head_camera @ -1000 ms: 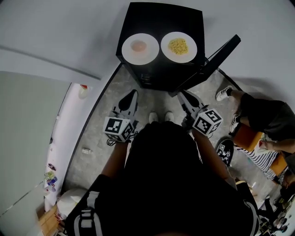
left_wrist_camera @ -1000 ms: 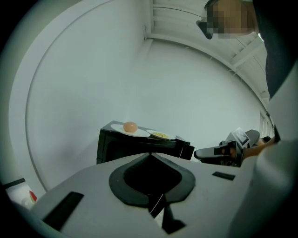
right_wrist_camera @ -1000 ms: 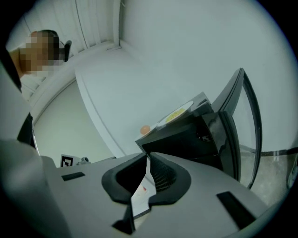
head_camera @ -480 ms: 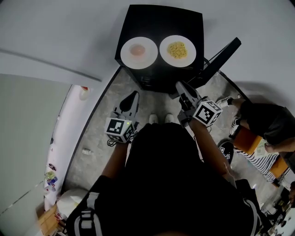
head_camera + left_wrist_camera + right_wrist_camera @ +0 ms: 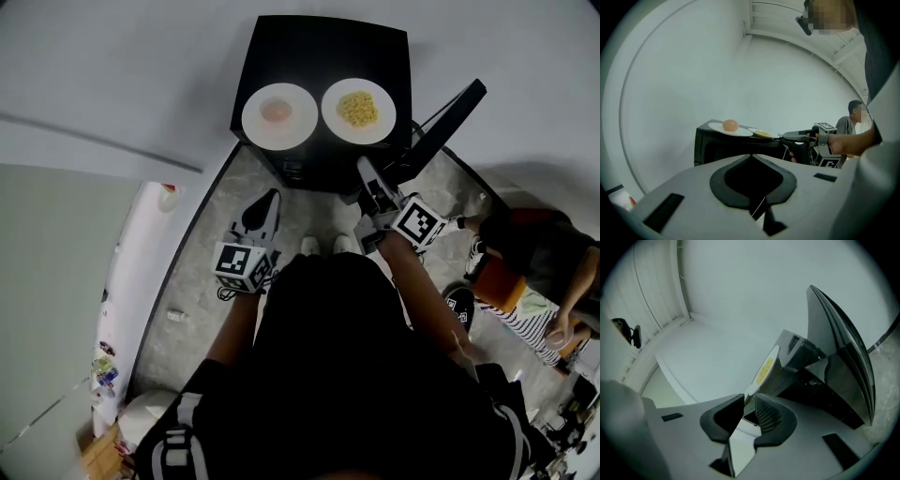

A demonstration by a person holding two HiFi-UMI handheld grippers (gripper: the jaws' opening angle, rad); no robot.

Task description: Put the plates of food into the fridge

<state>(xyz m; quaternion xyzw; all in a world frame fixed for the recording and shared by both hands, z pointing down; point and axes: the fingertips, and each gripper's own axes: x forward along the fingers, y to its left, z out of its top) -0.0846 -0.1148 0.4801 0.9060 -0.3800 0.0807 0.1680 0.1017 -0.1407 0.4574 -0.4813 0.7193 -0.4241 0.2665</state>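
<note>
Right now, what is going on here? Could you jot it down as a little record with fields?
Setting: black fridge, its door open
On top: plate with round orange food; plate of yellow food
Progress: neither plate in the fridge yet
Left: left gripper, jaws together, empty, held back
Right: right gripper, jaws have just been opening, slightly apart, gripping nothing; yellow plate's rim just ahead of its tips
</note>
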